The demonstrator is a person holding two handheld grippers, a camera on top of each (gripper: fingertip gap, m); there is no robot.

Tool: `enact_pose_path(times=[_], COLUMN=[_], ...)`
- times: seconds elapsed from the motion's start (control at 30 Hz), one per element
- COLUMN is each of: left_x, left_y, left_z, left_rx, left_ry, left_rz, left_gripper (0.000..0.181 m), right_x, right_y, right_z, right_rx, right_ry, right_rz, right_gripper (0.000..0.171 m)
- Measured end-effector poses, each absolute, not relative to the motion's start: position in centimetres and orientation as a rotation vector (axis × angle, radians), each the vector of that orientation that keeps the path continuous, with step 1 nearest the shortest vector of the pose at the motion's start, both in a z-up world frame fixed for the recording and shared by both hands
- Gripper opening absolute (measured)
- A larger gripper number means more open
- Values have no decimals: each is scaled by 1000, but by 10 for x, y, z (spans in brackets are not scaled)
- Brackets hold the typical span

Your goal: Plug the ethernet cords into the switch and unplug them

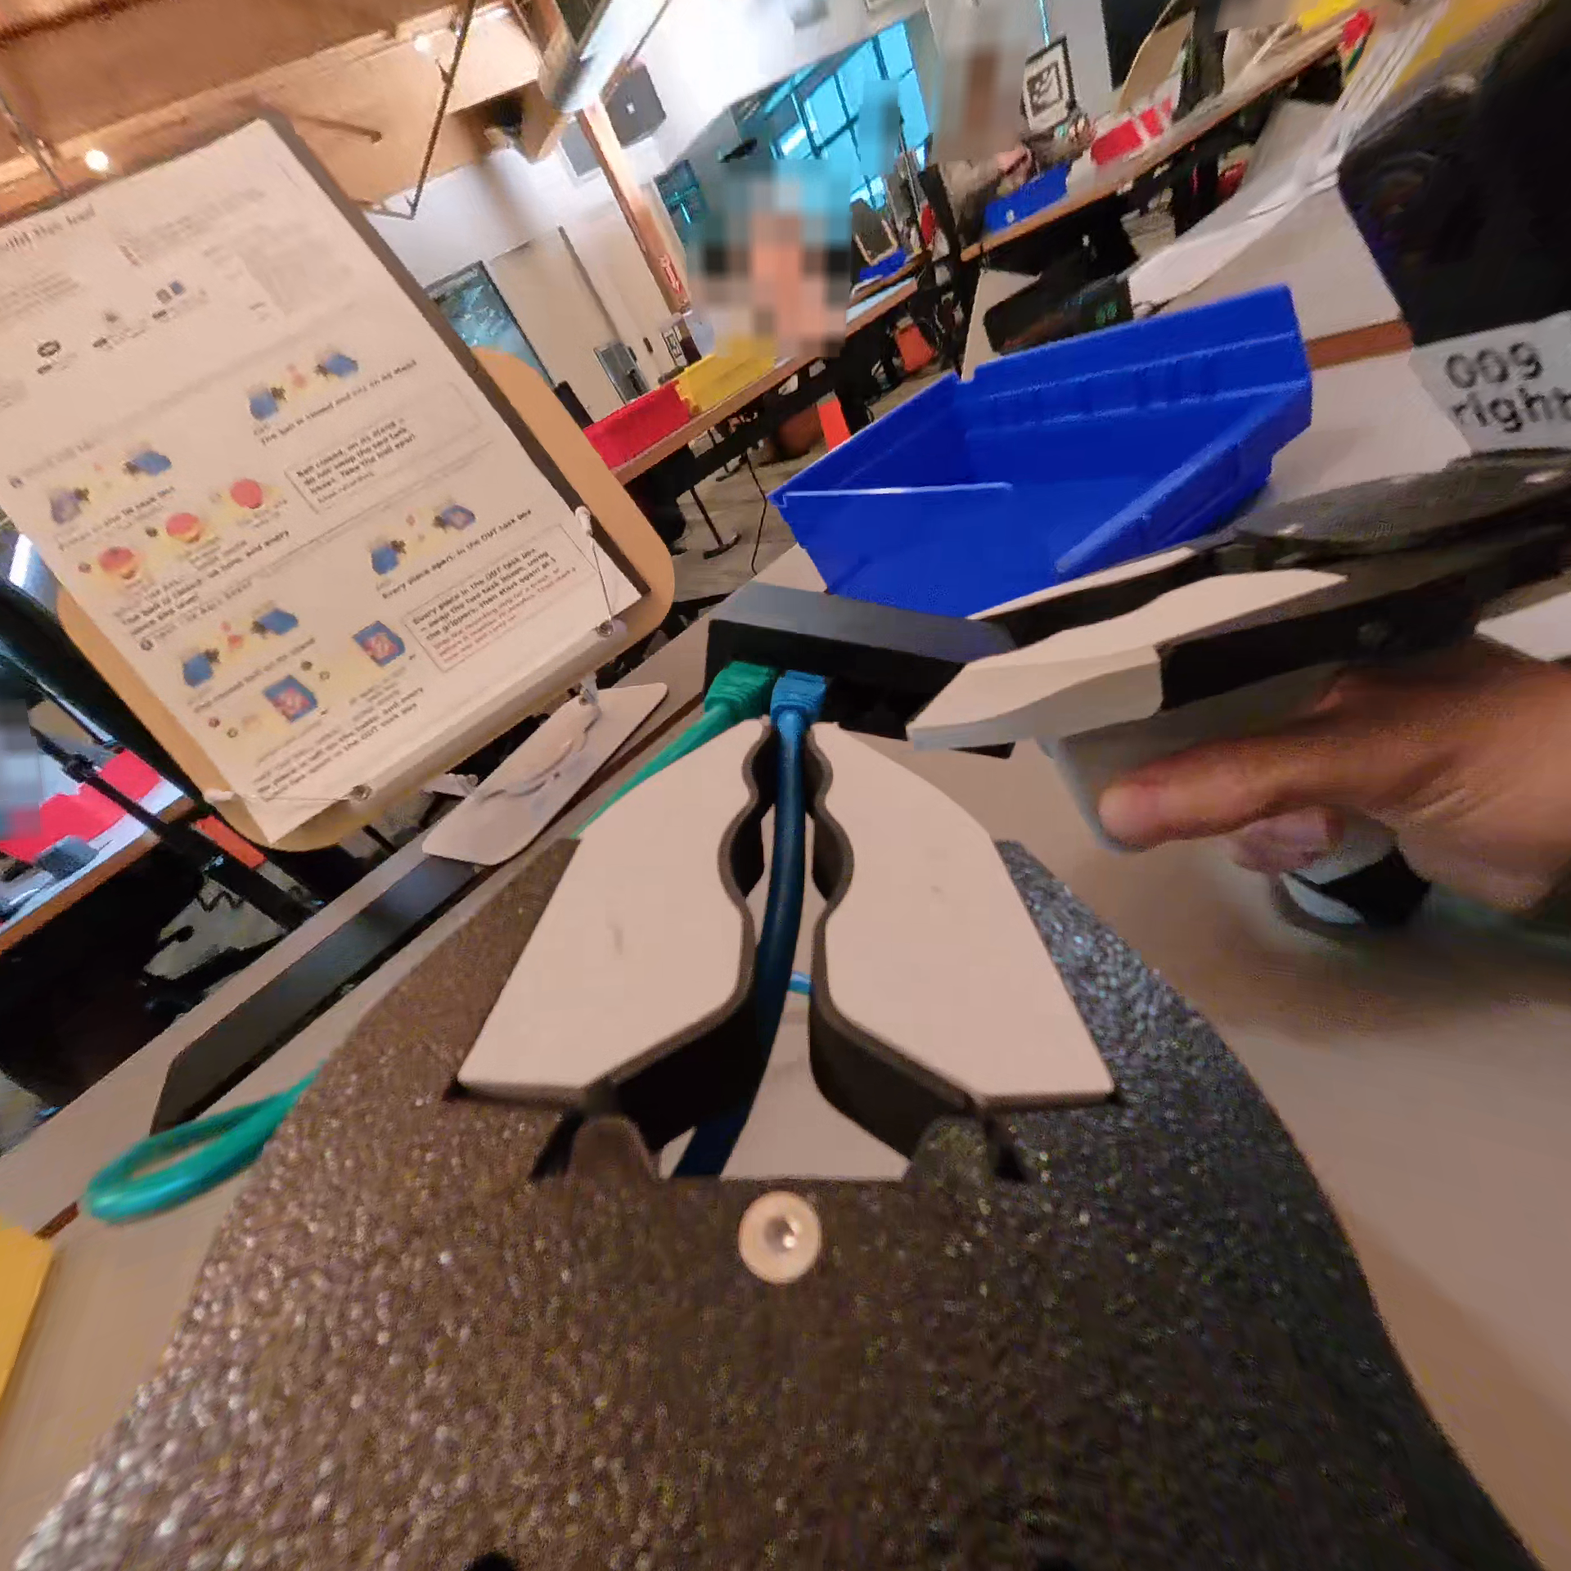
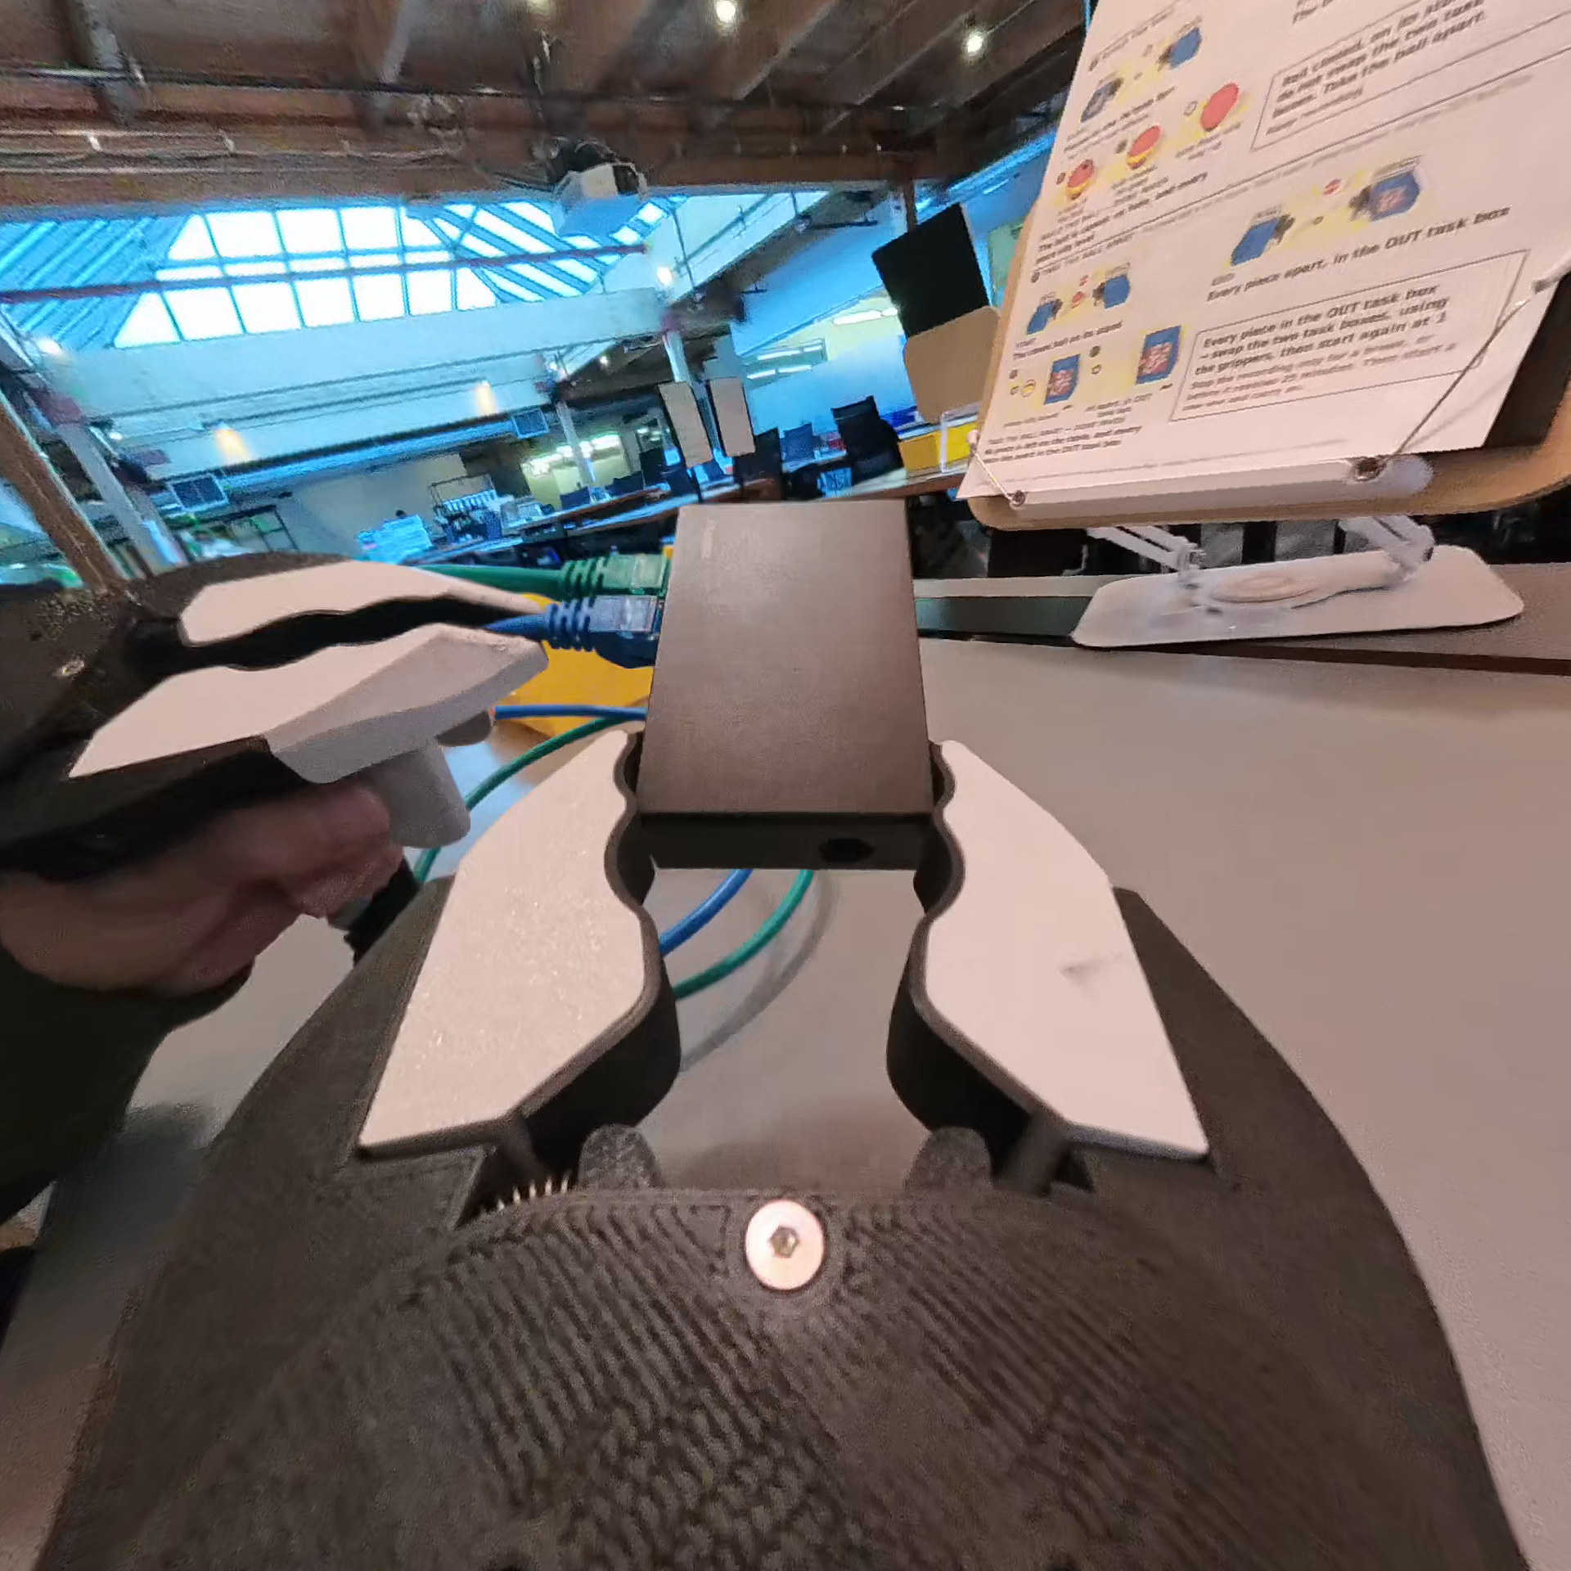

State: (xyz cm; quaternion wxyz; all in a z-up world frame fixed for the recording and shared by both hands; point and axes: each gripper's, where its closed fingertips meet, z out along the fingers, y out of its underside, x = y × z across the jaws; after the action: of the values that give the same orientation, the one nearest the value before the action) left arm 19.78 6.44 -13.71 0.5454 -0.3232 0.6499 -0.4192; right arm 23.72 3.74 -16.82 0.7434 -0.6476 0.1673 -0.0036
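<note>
A black switch (image 1: 837, 639) is held off the table by my right gripper (image 2: 782, 757), which is shut on its near end (image 2: 786, 680). A green cord (image 1: 738, 690) and a blue cord (image 1: 791, 816) are both plugged into the switch side by side; their plugs show in the right wrist view, green (image 2: 625, 574) and blue (image 2: 621, 616). My left gripper (image 1: 789, 733) is shut on the blue cord just behind its plug. In the left wrist view the right gripper (image 1: 961, 680) comes in from the right. In the right wrist view the left gripper (image 2: 518, 625) comes in from the left.
A blue bin (image 1: 1063, 476) stands behind the switch. An instruction sheet on a stand (image 1: 280, 476) stands at the left, with its white base (image 2: 1292, 599) on the table. Loose loops of green cord (image 1: 170, 1156) lie on the grey table (image 2: 1233, 850). A yellow object (image 2: 578, 684) lies behind.
</note>
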Motion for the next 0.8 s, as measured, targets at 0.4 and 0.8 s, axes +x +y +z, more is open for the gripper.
enact_pose_path(times=[0.4,0.8], left_x=[187,178], left_y=[58,61], left_z=[-132,-136], left_rx=[-617,-610], left_ry=[1609,1634], left_rz=[-1119,-1120], left_gripper=[6,7], right_x=[229,227], right_y=[38,39], right_z=[-165,-166], right_rx=[-1381,-1393], right_ry=[317,304], right_rz=[164,161], right_gripper=[62,62])
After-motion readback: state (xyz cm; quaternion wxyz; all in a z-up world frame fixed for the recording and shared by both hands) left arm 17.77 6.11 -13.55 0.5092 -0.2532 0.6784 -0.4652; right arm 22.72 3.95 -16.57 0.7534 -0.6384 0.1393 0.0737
